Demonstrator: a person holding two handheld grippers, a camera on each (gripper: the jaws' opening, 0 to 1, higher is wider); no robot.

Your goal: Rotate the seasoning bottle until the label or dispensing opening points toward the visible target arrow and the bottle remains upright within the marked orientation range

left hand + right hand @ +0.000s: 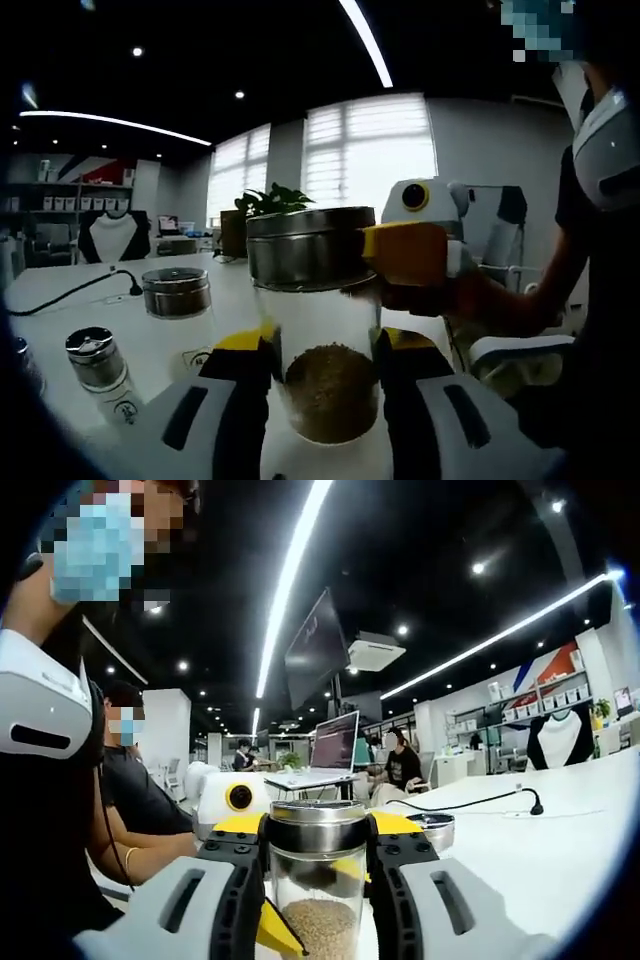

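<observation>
Above the white table (pixel 60 290), the seasoning bottle (pixel 318 330) stands upright between both tools: a clear glass jar with a metal lid and brownish granules settled level in its lower part. The left gripper (pixel 325 365) has its jaws closed against the glass body on both sides, and in the left gripper view the right gripper (pixel 415 255) comes in from the right with its yellow tip touching the metal lid. In the right gripper view the same bottle (pixel 318 880) sits between the right gripper's (pixel 318 845) jaws, pinched just below the lid. So the grasp is made and the bottle is level; the turning itself looks to be the step in hand. No target arrow, marked range or label on this bottle can be made out, so how much rotation remains cannot be judged. Left of the bottle stand a second jar (pixel 178 300) and a small shaker (pixel 100 365).
</observation>
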